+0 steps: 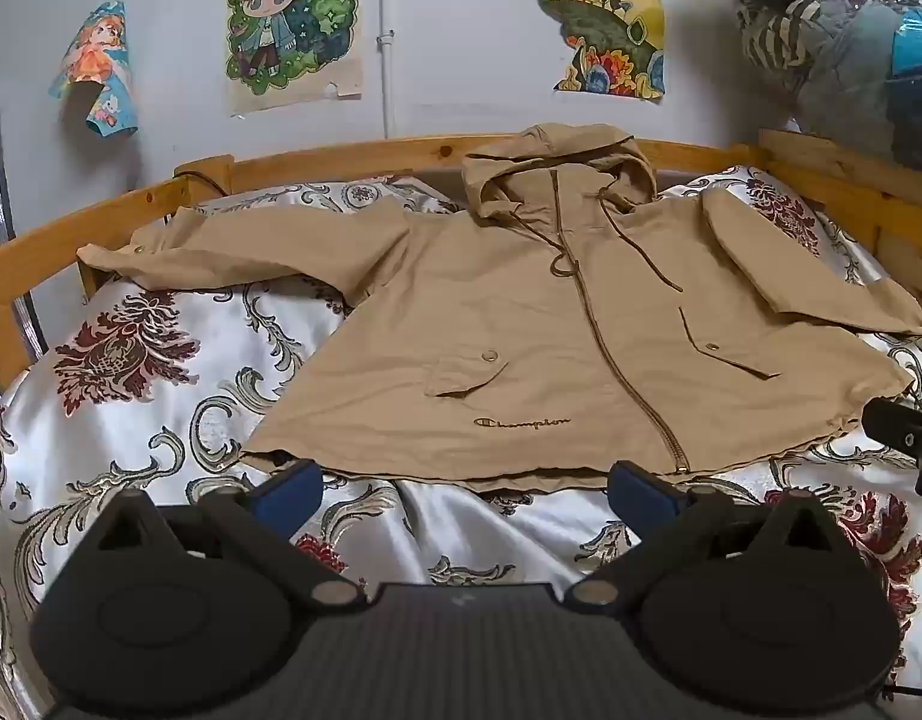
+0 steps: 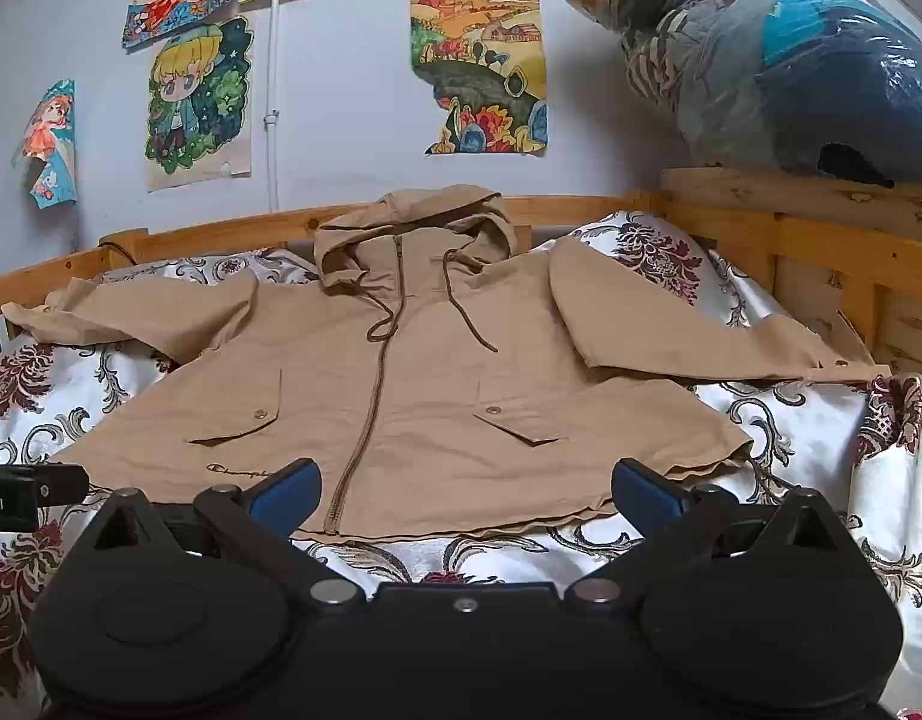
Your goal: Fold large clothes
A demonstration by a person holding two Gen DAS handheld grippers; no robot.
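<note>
- Jacket [image 1: 521, 312] lies flat on the bed [image 1: 161, 408], front up, zipped, hood [image 1: 557, 174] toward the far rail [image 1: 317, 156], hem nearest the cameras.
- Both sleeves spread out sideways: left sleeve [image 1: 233, 252] runs toward the bed's left edge, right sleeve [image 2: 689, 324] angles toward the right rail.
- No fold visible anywhere: body, sleeves and hood all laid out. Judging by this, folding hasn't started; only the spreading is done.
- Left to do, as I read it: sleeves in over the body, hood down, then body folded up.
- Left gripper [image 1: 464, 483]: fingers spread wide, nothing between them, hovering just short of the hem, left of the zipper end.
- Right gripper [image 2: 464, 489]: also spread wide and empty, hovering at the hem; zipper end sits between its fingers in its own view.
- Neither gripper touches fabric as far as I can tell.
- Writing: "Champion" script logo [image 1: 524, 422] stitched low on the jacket's front, under the pocket flap; in the right wrist view it's cut off by the finger.
- Partial text "t.AI" on the other gripper's body at the left edge of the right wrist view.
- Wall posters [image 1: 293, 18] are cartoon drawings; no readable text on them.
- Bagged bundle [image 2: 791, 60] at upper right: no legible label.
</note>
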